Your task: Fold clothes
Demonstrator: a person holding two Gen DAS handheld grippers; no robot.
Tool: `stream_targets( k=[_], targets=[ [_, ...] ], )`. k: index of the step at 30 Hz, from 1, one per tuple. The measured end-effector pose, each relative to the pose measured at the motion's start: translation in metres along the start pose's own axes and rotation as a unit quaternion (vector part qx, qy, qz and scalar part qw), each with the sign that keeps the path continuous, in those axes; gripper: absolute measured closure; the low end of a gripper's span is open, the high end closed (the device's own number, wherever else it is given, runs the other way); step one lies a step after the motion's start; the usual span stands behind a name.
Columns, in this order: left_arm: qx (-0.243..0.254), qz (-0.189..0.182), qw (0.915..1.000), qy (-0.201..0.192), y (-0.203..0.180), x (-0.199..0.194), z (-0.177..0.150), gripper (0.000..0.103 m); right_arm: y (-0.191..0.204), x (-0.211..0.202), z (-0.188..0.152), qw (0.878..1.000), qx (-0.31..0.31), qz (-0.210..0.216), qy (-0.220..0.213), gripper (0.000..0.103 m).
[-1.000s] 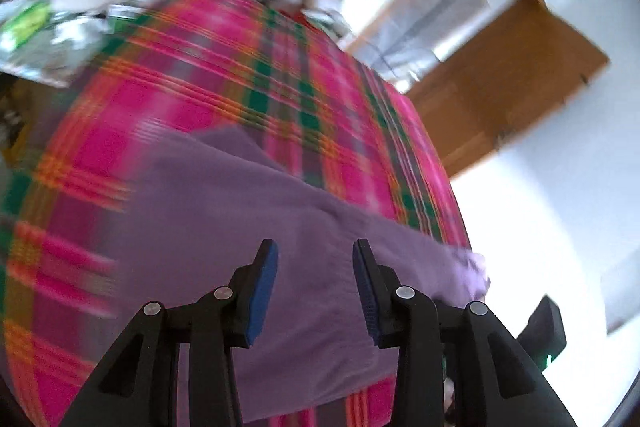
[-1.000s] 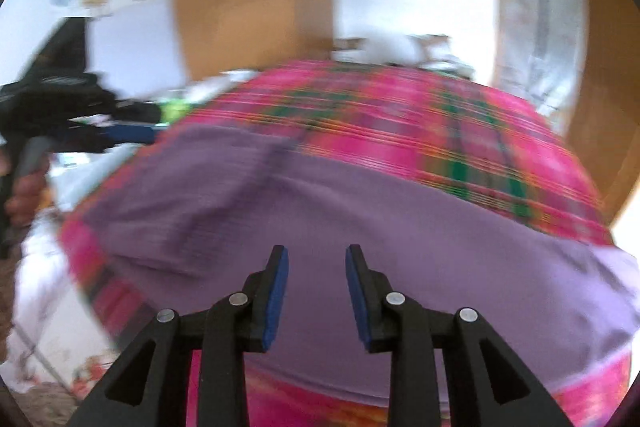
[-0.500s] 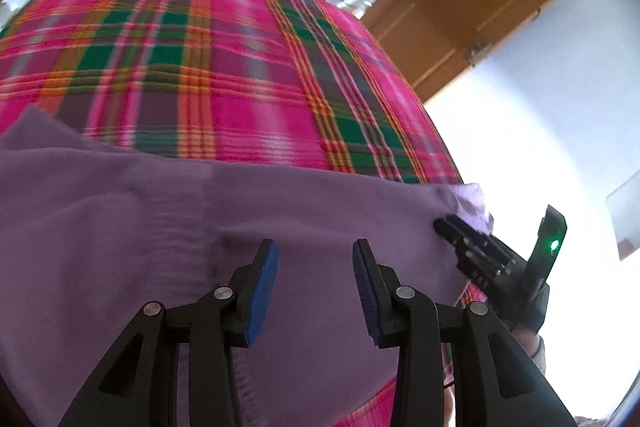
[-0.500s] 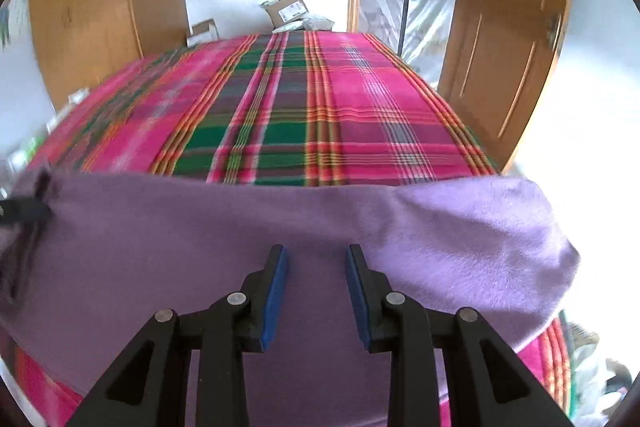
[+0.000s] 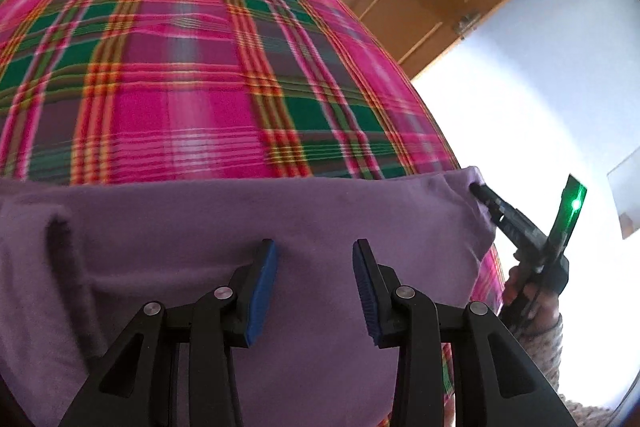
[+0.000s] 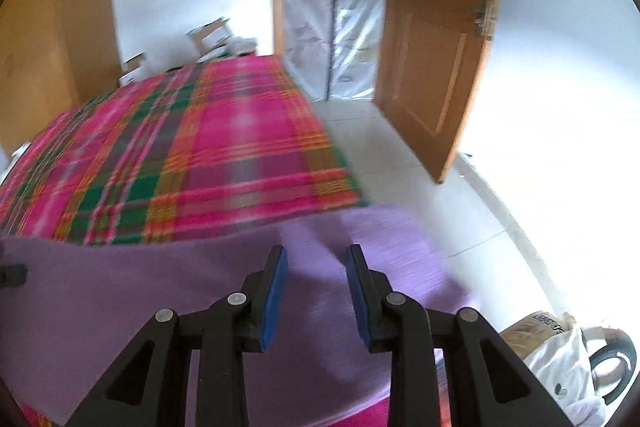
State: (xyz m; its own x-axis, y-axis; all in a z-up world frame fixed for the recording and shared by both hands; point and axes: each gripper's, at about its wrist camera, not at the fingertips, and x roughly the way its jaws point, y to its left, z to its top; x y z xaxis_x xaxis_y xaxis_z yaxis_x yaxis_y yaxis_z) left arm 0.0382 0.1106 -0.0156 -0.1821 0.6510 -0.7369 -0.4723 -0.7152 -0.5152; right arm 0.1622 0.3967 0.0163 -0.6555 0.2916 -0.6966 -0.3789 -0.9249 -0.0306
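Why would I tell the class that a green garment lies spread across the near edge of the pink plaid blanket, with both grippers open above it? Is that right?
Not quite: the garment is purple, not green; both wrist views show it. The rest holds: it lies across the near edge of the pink plaid blanket, with the left gripper and right gripper open above it.

Left black two-finger gripper with blue pads (image 5: 314, 287) angled down, jaws apart, empty. Right black blue-padded gripper (image 6: 316, 291) likewise parted, empty; seen at 3 o'clock from left view.
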Motion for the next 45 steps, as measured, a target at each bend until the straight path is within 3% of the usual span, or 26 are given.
stream_targets(
  k=[6,9,14,17,25,27,30,33,36,40,43,45],
  targets=[
    [-0.001,-0.017,0.9998,0.011,-0.011,0.014,0.01,0.064,-0.044,0.011,0.012,0.999,0.052,0.008,-0.001,0.056],
    [0.001,-0.022,0.9996,0.019,-0.017,0.023,0.013,0.064,-0.051,0.022,0.018,0.999,0.043,0.013,0.018,0.051],
    [-0.001,-0.032,0.9992,0.025,-0.02,0.033,0.018,0.064,-0.067,0.039,0.025,0.996,0.064,0.052,0.042,0.05],
    [0.001,-0.033,0.9991,0.026,-0.02,0.034,0.019,0.064,-0.074,0.05,0.027,0.991,0.068,0.1,0.066,0.05],
    [-0.002,-0.028,0.9992,0.027,-0.02,0.034,0.02,0.064,-0.091,0.062,0.02,0.979,0.104,0.147,0.095,0.067],
    [-0.002,-0.025,0.9993,0.027,-0.022,0.035,0.02,0.064,-0.087,0.057,0.017,0.98,0.1,0.152,0.083,0.084],
    [-0.001,-0.021,0.9994,0.027,-0.024,0.036,0.021,0.064,-0.077,0.053,0.017,0.985,0.07,0.143,0.068,0.095],
    [-0.002,-0.021,0.9994,0.028,-0.023,0.038,0.022,0.064,-0.072,0.042,0.018,0.99,0.048,0.123,0.049,0.096],
    [-0.001,-0.024,0.9993,0.029,-0.022,0.039,0.023,0.064,-0.085,0.034,0.023,0.989,0.073,0.122,0.026,0.096],
    [0.002,-0.022,0.9993,0.029,-0.023,0.04,0.023,0.063,-0.087,0.051,0.018,0.989,0.068,0.115,0.058,0.095],
    [-0.002,-0.024,0.9993,0.029,-0.022,0.04,0.023,0.063,-0.089,0.054,0.017,0.988,0.08,0.119,0.056,0.094],
    [-0.002,-0.022,0.9994,0.028,-0.023,0.04,0.023,0.063,-0.089,0.055,0.017,0.988,0.08,0.116,0.058,0.087]
  ],
)
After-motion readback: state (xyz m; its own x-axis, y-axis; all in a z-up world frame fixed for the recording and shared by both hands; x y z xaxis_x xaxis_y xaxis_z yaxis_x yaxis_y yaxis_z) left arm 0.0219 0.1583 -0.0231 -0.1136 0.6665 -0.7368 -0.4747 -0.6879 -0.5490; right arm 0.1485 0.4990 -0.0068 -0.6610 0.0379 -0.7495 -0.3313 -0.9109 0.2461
